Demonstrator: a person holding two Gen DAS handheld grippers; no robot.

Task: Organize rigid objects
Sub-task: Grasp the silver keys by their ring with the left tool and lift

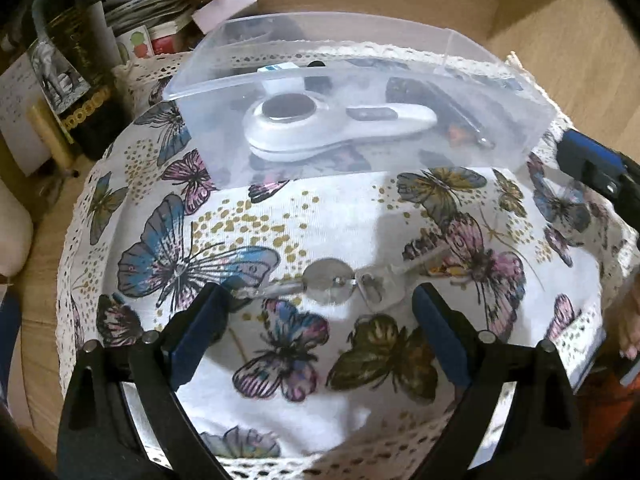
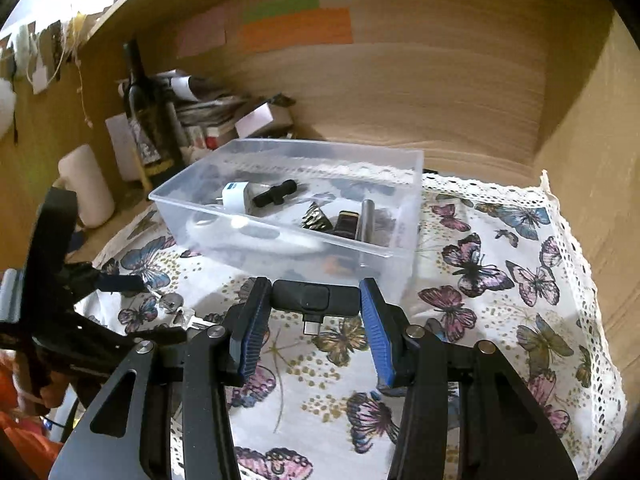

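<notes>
The right gripper (image 2: 315, 300) has its blue-padded fingers (image 2: 251, 328) closed on a small black adapter (image 2: 314, 298), clamped end to end between the tips, its USB plug pointing back toward the camera. It is held just in front of the near wall of the clear plastic bin (image 2: 404, 208), above the butterfly-print cloth (image 2: 500, 280).

The left gripper (image 1: 320, 320) has its fingers (image 1: 200, 328) spread wide apart with nothing between them. Just ahead of their tips, well in front of the bin (image 1: 224, 92), a key set with a round metal tag (image 1: 330, 276) lies flat on the cloth (image 1: 320, 208); the left fingertip is right at its end, and I cannot tell whether they touch.

Inside the bin lie a white handheld device with a dark round face (image 1: 340, 124), a white charger plug (image 2: 236, 196), a black T-shaped piece (image 2: 276, 194), a metal cylinder (image 2: 367, 220) and a few dark items too small to name.

Left of the bin, on the wooden bench (image 2: 120, 208), stand a dark wine bottle (image 2: 142, 120), a cream candle (image 2: 86, 184) and a stack of papers (image 2: 208, 110). Coloured sticky notes (image 2: 296, 30) are on the back wall behind the bin.
</notes>
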